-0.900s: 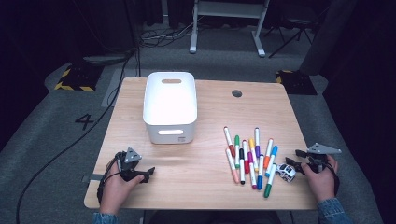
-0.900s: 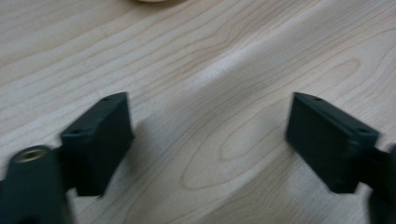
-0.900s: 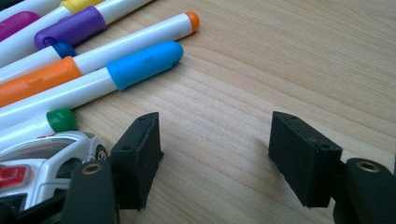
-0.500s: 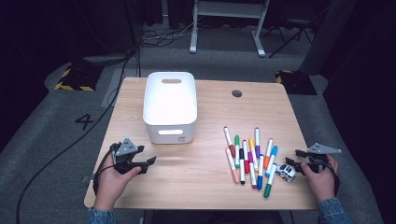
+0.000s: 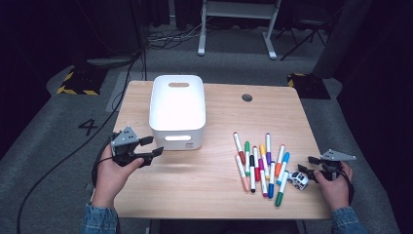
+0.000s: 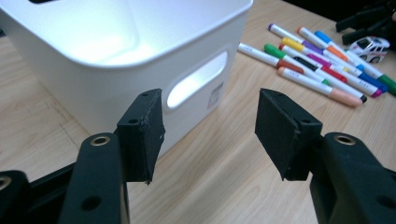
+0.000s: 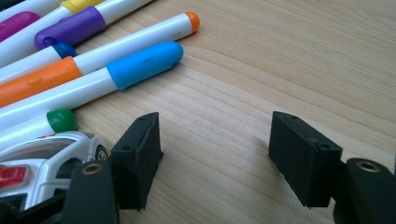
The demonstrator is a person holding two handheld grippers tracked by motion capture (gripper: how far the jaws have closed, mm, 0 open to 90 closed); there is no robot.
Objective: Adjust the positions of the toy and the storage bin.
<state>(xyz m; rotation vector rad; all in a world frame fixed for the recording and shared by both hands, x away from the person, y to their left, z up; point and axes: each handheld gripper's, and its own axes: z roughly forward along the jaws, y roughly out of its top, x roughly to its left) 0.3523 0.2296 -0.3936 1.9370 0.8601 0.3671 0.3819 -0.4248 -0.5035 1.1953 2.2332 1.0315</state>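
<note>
Raised toward the smooth white plastic bin (image 5: pixel 177 108), left tool (image 5: pixel 152 147) gapes empty; right tool (image 5: pixel 307 168) gapes beside glossy markers (image 5: pixel 260 165).

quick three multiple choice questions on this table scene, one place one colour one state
1. What colour is the bin? A white B blue C red
2. Where is the toy car? A in the bin B beside the right gripper, by the markers C under the bin
3. How do the right gripper's fingers stand? A shut on a marker B shut on the car C open, nothing between
Answers: A, its walls are white; B, it sits next to that gripper; C, bare table shows between them.
</note>
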